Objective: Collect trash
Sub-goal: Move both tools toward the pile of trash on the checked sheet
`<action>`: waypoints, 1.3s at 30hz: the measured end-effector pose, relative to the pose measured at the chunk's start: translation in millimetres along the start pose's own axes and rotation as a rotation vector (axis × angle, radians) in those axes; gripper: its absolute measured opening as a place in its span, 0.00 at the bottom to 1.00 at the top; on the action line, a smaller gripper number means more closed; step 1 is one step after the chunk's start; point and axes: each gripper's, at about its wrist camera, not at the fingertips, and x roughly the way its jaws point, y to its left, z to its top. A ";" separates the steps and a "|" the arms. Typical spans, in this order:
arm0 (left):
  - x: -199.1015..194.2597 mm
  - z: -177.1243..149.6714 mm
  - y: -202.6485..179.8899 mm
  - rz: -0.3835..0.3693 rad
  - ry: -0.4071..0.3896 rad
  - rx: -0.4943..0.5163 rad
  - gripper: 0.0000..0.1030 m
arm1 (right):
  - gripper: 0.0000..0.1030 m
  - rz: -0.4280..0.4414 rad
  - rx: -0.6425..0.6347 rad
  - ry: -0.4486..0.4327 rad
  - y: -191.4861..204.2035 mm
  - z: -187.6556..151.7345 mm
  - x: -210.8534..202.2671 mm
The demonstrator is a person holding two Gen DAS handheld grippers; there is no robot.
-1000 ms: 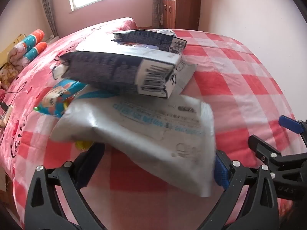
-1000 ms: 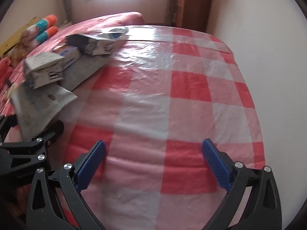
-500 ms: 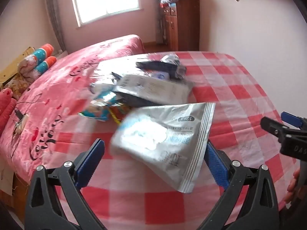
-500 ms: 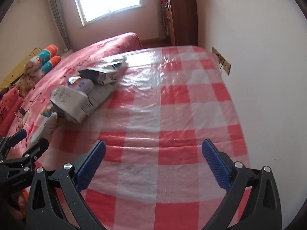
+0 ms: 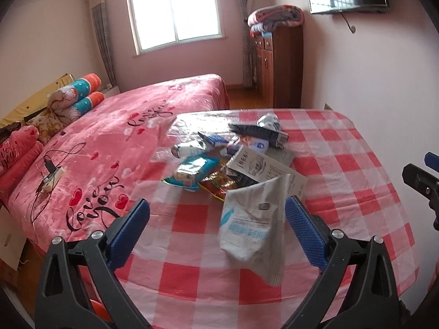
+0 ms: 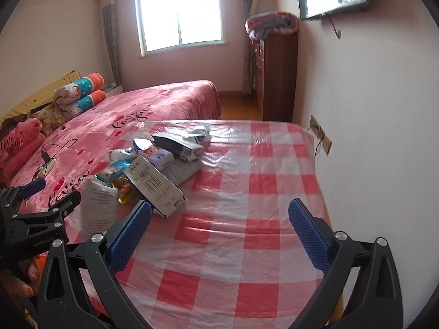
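A heap of trash lies on the red-and-white checked table: a white printed carton, a dark box and a blue snack packet. A silver pouch stands on end off the cloth, close against the inner side of my left gripper's right finger. What holds it up is not visible. My left gripper is wide open above the table's near edge. My right gripper is open over bare cloth, with nothing between its fingers.
A pink bed with rolled blankets and a power strip borders the table on the left. The wall with a socket runs along the table's right side. A brown wardrobe stands at the back.
Both grippers pulled back and up from the table, so the heap looks farther off. The silver pouch went from lying flat under the left gripper to standing on end beside its right finger.
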 end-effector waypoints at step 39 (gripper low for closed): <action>-3.5 -8.0 9.0 -0.019 0.000 -0.004 0.96 | 0.96 -0.006 -0.063 -0.016 18.2 -4.5 -12.9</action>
